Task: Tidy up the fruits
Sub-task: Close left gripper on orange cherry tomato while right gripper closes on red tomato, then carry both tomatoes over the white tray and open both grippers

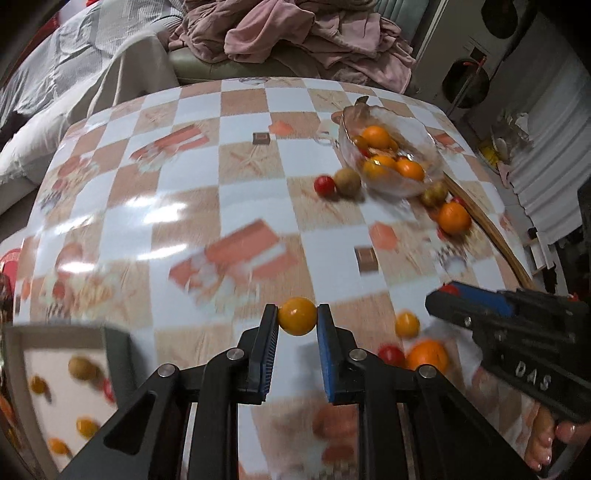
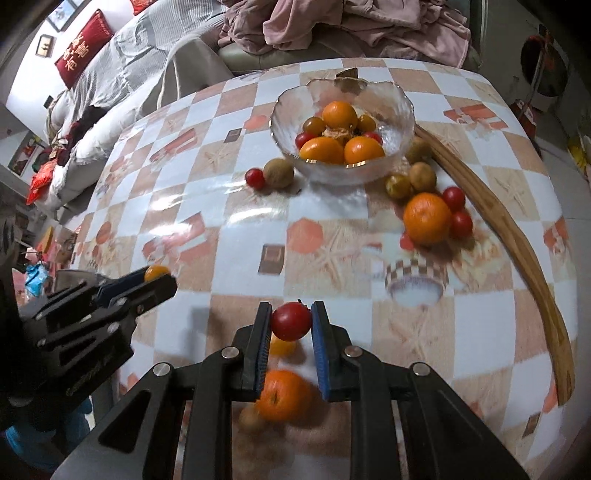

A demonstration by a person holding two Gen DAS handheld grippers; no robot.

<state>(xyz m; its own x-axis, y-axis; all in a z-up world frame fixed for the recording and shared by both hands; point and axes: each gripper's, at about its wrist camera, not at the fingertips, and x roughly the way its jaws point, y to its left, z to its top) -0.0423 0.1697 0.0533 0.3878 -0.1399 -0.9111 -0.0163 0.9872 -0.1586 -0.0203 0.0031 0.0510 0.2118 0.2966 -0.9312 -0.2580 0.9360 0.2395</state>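
Holding one small fruit in each gripper, you have both tools over a table covered in a checkered cloth [image 2: 332,236].

In the left wrist view, your left gripper [image 1: 297,321] sits at the bottom centre of the frame, its blue pads pressed on either side of a round yellow tomato [image 1: 297,316]. Your right gripper [image 1: 448,291] reaches in from the lower right, with a hand [image 1: 546,439] visible beneath it. At the lower left is a white tray [image 1: 22,339] with several small fruits lying in it, blurred.

In the right wrist view, your right gripper [image 2: 291,321] is at the bottom centre, closed on a red cherry tomato [image 2: 291,321]. Below it, blurred, lies an orange [image 2: 282,395] on the cloth.

Toward the upper right of centre stands a glass bowl [image 2: 399,122] holding oranges and small tomatoes. Just left of the bowl, a red tomato [image 2: 255,178] touches a brown round fruit [image 2: 279,172]. To the lower right of the bowl, a second orange [image 2: 426,218] lies among small red and yellowish fruits, beside a curved wooden strip [image 2: 517,236] that runs along the right edge of the table. A pile of pink fabric [image 2: 351,26] fills the top of the frame.
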